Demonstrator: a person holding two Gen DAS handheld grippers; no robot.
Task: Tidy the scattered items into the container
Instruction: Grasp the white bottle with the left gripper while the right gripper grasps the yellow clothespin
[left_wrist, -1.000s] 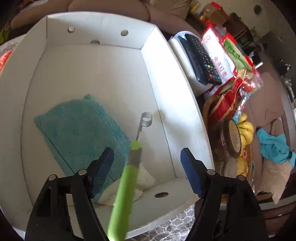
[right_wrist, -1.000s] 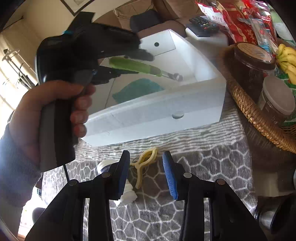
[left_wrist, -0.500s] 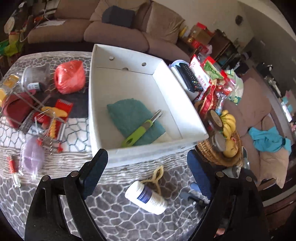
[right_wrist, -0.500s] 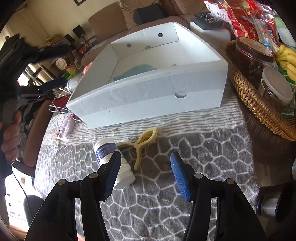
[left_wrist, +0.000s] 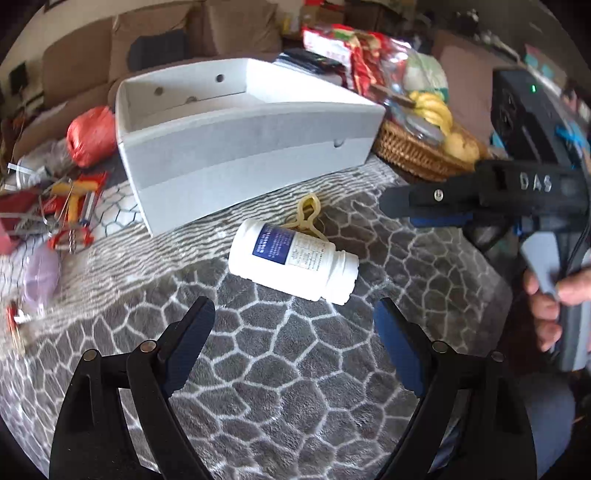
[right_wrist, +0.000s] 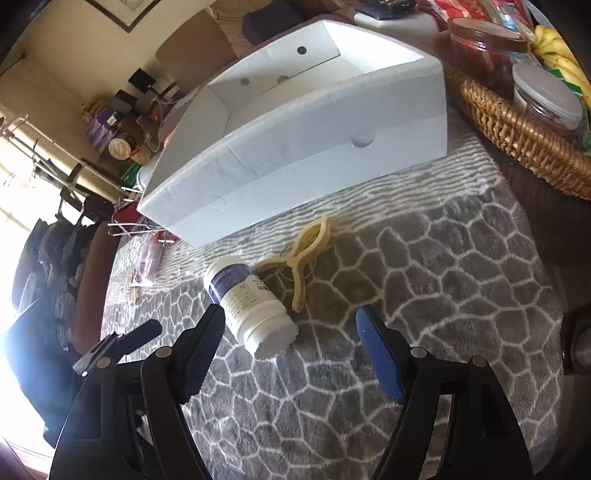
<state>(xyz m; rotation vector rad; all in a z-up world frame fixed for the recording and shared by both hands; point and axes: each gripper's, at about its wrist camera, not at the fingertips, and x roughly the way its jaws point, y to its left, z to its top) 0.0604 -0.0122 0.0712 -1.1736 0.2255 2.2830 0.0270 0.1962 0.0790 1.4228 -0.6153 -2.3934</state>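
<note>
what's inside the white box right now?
From both wrist views only the white box upper inner walls, with round holes, show. Its front wall hides the floor, so contents cannot be seen. The white bottle and yellow clip lie outside, in front.

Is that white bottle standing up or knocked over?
Knocked over: the white bottle lies on its side on the grey mat, touching a yellow clip.

A white pill bottle (left_wrist: 291, 260) lies on its side touching a yellow clip (left_wrist: 307, 218), before the white box (left_wrist: 243, 155).
</note>
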